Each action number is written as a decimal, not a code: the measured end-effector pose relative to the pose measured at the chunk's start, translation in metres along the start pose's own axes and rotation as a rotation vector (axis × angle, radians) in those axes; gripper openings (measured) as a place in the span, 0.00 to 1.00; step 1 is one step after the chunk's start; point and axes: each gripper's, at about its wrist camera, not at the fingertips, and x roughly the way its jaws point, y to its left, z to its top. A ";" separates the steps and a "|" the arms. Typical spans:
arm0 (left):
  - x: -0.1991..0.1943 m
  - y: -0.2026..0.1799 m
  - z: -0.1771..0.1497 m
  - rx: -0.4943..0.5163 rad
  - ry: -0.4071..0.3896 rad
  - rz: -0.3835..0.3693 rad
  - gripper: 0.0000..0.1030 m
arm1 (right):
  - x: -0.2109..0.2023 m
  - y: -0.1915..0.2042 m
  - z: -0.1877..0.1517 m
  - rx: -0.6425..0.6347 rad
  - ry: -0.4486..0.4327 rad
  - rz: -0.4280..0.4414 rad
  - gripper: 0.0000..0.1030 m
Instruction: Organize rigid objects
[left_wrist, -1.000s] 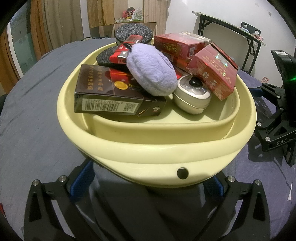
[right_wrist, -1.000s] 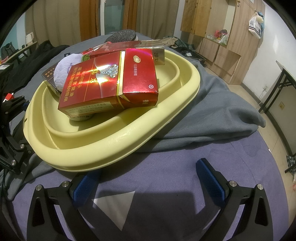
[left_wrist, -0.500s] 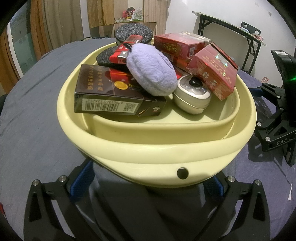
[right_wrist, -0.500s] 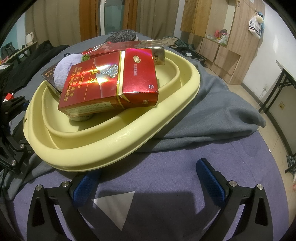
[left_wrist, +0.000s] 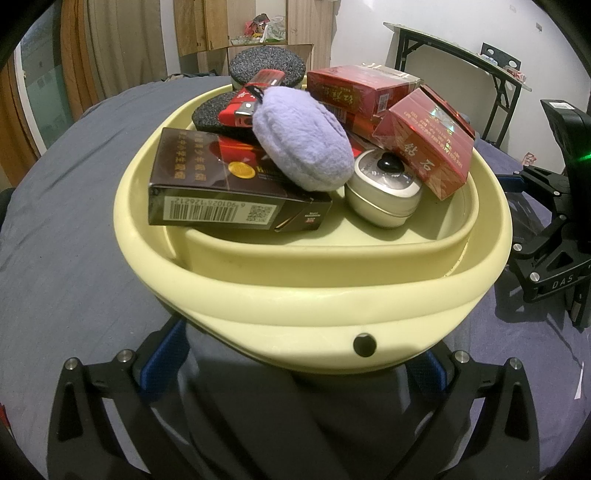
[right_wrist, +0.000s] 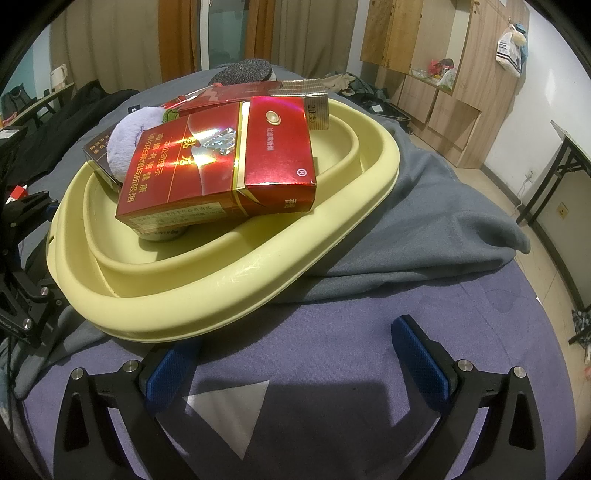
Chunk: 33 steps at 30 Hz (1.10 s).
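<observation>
A pale yellow basin (left_wrist: 332, 306) stands on a cloth-covered table and holds a pile: a dark brown box (left_wrist: 221, 184), a purple plush pad (left_wrist: 301, 142), a round silver tin (left_wrist: 384, 192), red boxes (left_wrist: 424, 147) and a black sponge disc (left_wrist: 212, 114). My left gripper (left_wrist: 295, 369) is open, its fingers (left_wrist: 162, 354) under the basin's near rim, empty. My right gripper (right_wrist: 295, 358) is open and empty on the purple cloth in front of the basin (right_wrist: 221, 295), where a red box (right_wrist: 218, 177) tops the pile.
A grey blanket (right_wrist: 424, 229) lies bunched under the basin. A second black sponge disc (left_wrist: 267, 66) sits behind the basin. The other gripper's black body (left_wrist: 554, 229) stands right of the basin. A folding table (left_wrist: 461, 62) and wooden cabinets (right_wrist: 436, 74) stand beyond.
</observation>
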 end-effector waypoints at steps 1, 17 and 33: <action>0.000 0.000 0.000 0.000 0.000 0.000 1.00 | 0.000 0.000 0.000 0.001 0.000 0.001 1.00; 0.000 0.000 -0.001 -0.001 0.000 -0.001 1.00 | 0.000 0.000 0.000 0.000 0.000 0.000 1.00; 0.000 -0.001 0.001 0.000 0.000 -0.001 1.00 | 0.000 -0.001 0.000 0.000 0.000 0.000 1.00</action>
